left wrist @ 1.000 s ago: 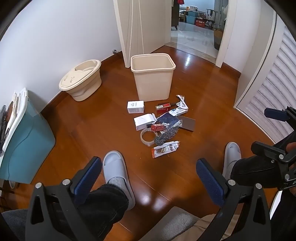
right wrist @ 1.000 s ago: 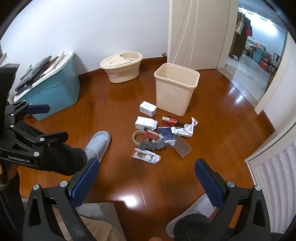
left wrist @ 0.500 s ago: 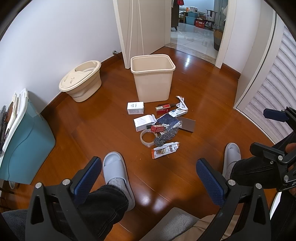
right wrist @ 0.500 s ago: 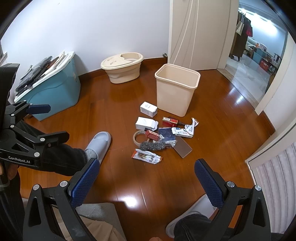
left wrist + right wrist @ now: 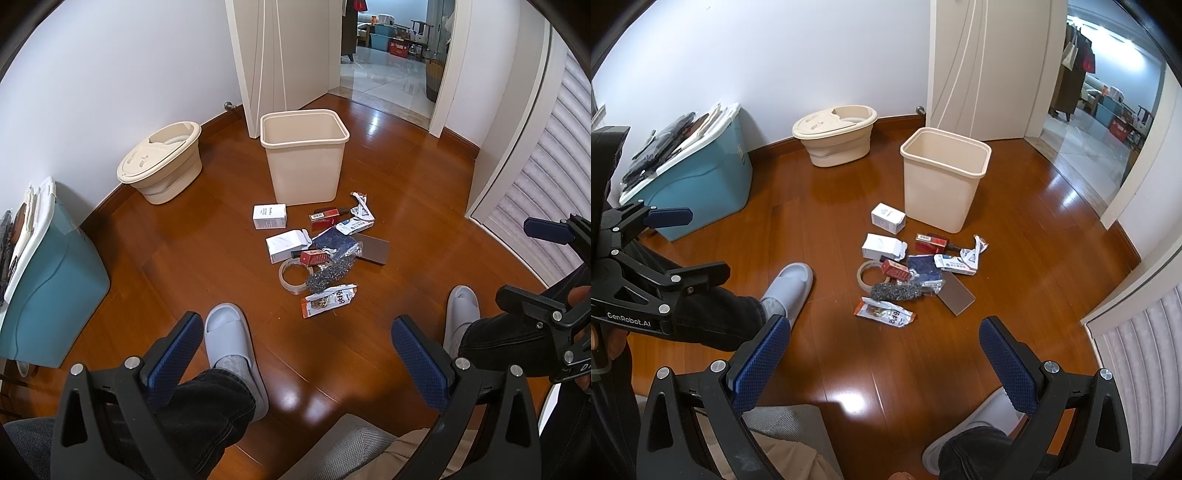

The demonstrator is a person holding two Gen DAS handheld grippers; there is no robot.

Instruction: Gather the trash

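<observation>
A beige waste bin (image 5: pixel 304 162) (image 5: pixel 943 181) stands open and empty on the wooden floor. In front of it lies a heap of trash: two white boxes (image 5: pixel 269 216) (image 5: pixel 887 218), a red packet (image 5: pixel 325 219), a tape ring (image 5: pixel 291 275) (image 5: pixel 866 275), a steel scourer (image 5: pixel 328 277) (image 5: pixel 895 292), a snack wrapper (image 5: pixel 328 295) (image 5: pixel 884 313) and a brown card (image 5: pixel 375 249). My left gripper (image 5: pixel 295 349) is open and empty, well short of the heap. My right gripper (image 5: pixel 882 350) is open and empty, also short of it.
A beige mop bucket (image 5: pixel 160 168) sits by the wall, a blue storage box (image 5: pixel 44 280) at the left. My two grey slippers (image 5: pixel 231 343) (image 5: pixel 461 314) stand near the heap. An open doorway (image 5: pixel 391 55) lies behind the bin, louvred doors (image 5: pixel 554 192) at the right.
Both views have drifted very slightly; the heap and bin have not moved. Both grippers stay open.
</observation>
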